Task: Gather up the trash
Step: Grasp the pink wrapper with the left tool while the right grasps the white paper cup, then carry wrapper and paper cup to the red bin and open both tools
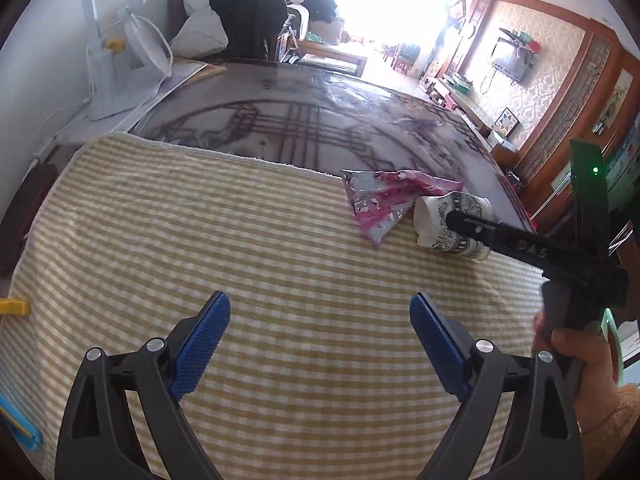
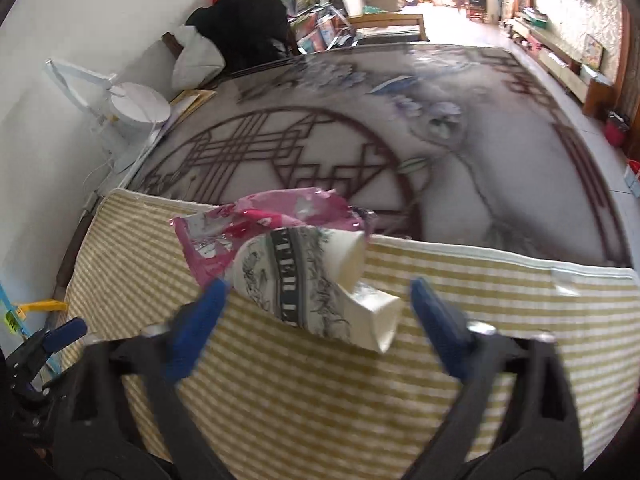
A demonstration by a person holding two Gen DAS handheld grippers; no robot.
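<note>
Here the crushed cup [image 2: 316, 284] lies on the mat [image 2: 480, 320] at centre frame, touching a pink wrapper [image 2: 256, 220]. The right gripper [image 2: 316, 312], jaws released, should straddle it squarely before being clenched; the left gripper [image 1: 320, 340] is held open, empty.

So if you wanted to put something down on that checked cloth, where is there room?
Most of the checked cloth is bare: the stretch from the left gripper to the cloth's far hem. It is crowded only at the far right, where the crushed paper cup lies against the pink wrapper, with the right gripper there.
</note>
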